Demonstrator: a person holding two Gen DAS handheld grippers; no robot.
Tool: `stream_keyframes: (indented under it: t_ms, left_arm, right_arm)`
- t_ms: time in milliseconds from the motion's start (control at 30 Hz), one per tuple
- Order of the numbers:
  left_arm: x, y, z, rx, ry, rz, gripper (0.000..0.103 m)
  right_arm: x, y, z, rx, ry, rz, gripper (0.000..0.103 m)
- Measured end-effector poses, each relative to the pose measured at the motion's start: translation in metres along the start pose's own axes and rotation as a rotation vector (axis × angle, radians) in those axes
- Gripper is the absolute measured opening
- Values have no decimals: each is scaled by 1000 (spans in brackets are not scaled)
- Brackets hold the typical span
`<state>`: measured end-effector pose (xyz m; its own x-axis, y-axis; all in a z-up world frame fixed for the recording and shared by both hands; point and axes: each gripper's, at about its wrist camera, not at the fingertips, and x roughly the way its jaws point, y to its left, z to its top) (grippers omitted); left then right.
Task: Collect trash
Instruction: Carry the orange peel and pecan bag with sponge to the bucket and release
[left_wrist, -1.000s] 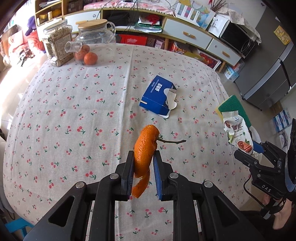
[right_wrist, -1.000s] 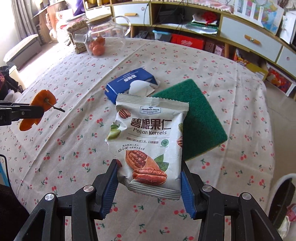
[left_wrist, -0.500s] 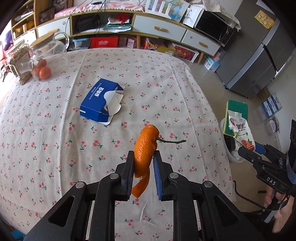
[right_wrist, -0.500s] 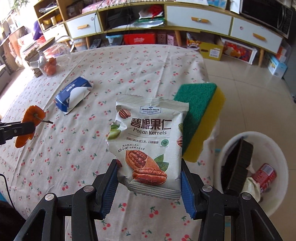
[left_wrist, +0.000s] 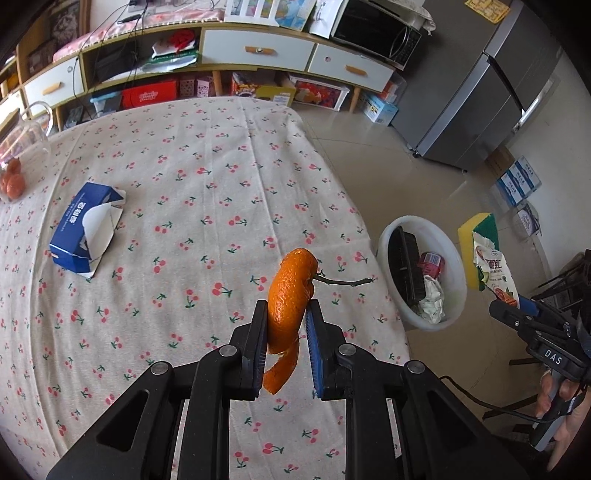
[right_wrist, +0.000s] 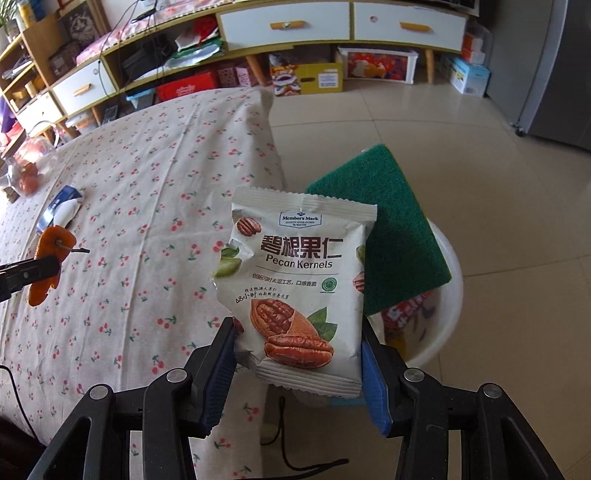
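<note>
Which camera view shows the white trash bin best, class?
The left wrist view: the trash bin shows whole, its contents visible. In the right wrist view the snack packet and sponge cover most of it, leaving only rim.

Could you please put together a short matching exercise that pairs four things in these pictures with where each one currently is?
Things:
1. orange peel
2. pecan kernels packet
3. blue tissue box
4. red can

Places:
A. inside the white bin on the floor
B. lying on the cherry-print tablecloth
C. clamped in the left gripper
D. clamped in the right gripper, with a green sponge behind it

Pairs: 1-C, 2-D, 3-B, 4-A
</note>
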<state>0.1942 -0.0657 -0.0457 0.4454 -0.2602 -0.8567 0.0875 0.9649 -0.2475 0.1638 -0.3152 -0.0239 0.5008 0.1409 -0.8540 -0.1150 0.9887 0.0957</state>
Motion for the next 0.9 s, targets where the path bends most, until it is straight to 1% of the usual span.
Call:
stream_keyframes:
  t_ms: [133,267,400,567,700,767,833,900]
  left_arm:
    - [14,-31,9,56,-26,-3,21]
    - [30,-64,19,85,-43,-51,21]
    - [53,-101,25,144,-22,-64,21]
    - [85,-143,29,182,33,-97,21]
    - [102,-171,34,234,33,-104,21]
    - [107,-178,37,245,24,-125,23]
    - [111,-182,39,266,19,-171,33]
    - [112,-181,40,268,13,-140,64]
  right_arm:
    - [-9,-31,-10,54,1,-11,53]
    - [-17,-58,-20,95,4,-20,53]
    - [-24,-79,-29,120,7,-31,53]
    - [-30,-100,-35,160,6,-31,53]
    - [-36,-109,-38,176,1,-29,53]
    - [-37,-111,-40,175,2,-32,53]
    - [-36,-112,-40,174,5,-35,53]
    - [-35,-113,-41,175,10,-40,53]
